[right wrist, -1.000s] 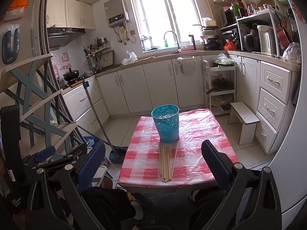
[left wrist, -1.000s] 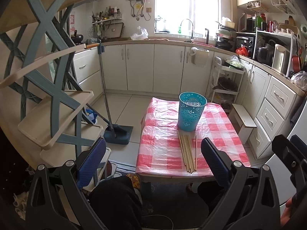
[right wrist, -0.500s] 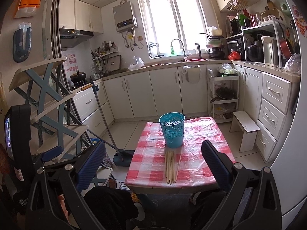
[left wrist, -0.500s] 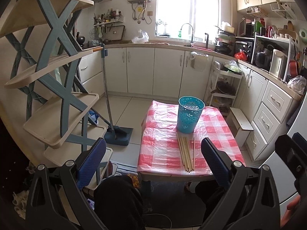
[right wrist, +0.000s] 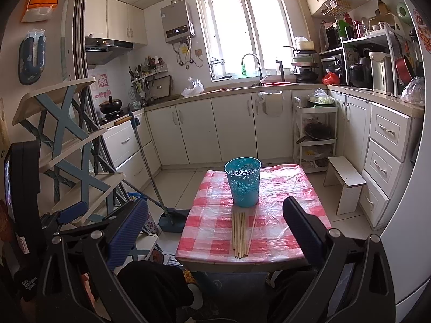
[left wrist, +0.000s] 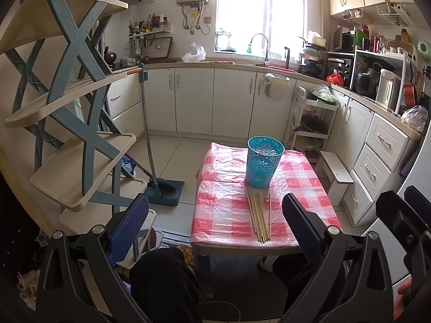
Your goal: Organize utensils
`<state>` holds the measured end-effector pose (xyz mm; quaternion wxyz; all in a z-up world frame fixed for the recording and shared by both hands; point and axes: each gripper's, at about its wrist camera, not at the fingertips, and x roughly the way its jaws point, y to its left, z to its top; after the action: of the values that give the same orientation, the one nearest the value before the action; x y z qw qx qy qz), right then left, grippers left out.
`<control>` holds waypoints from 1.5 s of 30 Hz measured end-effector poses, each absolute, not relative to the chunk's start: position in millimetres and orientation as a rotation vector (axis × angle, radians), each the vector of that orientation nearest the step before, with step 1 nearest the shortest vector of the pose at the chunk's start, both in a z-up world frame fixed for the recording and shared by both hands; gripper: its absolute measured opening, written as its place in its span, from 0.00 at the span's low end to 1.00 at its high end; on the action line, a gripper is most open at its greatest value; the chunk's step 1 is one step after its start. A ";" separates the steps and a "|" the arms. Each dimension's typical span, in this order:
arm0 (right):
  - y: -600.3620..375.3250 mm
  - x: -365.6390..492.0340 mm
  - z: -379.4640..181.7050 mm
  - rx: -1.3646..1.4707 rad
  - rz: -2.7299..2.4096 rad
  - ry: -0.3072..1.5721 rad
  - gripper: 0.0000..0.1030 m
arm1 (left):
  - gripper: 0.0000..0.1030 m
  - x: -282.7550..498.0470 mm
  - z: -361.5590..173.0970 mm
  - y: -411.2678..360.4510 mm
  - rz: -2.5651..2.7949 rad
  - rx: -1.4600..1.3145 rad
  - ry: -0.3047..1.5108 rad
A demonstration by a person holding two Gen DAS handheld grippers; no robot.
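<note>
Nothing of the task looks done yet; the chopsticks lie flat in a loose bundle on the tabletop, their far ends just in front of the cup, with one thin stick lying a little apart on the right of the bundle; in the right wrist view that stick slants away from the rest of the chopsticks. The cup, a teal perforated one, stands upright near the middle of the tabletop, and as far as its rim shows it holds nothing.

The left hand-held gripper is spread wide with nothing between its blue pads; it hangs short of the near edge of the tabletop, above the person's dark-clothed knees. The right hand-held gripper is likewise wide apart and empty, also short of the tabletop, with the chopsticks well ahead of it.

So all of the work is left, I judge: each stick, or the bundle, has to be picked up and stood in the cup; the thin round sticks lying flat on slick plastic sheeting may roll or slip when pinched.
</note>
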<state>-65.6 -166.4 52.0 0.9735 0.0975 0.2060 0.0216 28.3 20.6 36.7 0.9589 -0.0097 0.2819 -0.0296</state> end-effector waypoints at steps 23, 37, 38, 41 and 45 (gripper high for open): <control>-237.4 103.0 -108.1 0.203 -0.050 0.768 0.91 | 0.92 199.3 -113.0 -5.9 -0.102 0.008 0.865; -233.8 254.3 -237.1 0.131 -0.016 1.011 0.38 | 0.92 337.5 -235.9 -58.7 -0.049 -0.002 1.003; -233.2 257.0 -241.1 0.101 -0.009 1.024 0.36 | 0.92 347.2 -241.7 -62.9 -0.047 -0.001 1.008; -235.1 255.8 -243.5 0.030 0.015 1.021 0.27 | 0.92 366.4 -251.1 -70.3 -0.045 -0.001 1.017; -244.3 255.2 -244.8 0.021 0.051 0.999 0.18 | 0.92 388.4 -263.3 -83.5 -0.041 0.024 1.030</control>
<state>255.2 -244.3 -244.8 0.8775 0.0099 0.4788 0.0245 388.4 -83.5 -263.3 0.8700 0.0117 0.4926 -0.0198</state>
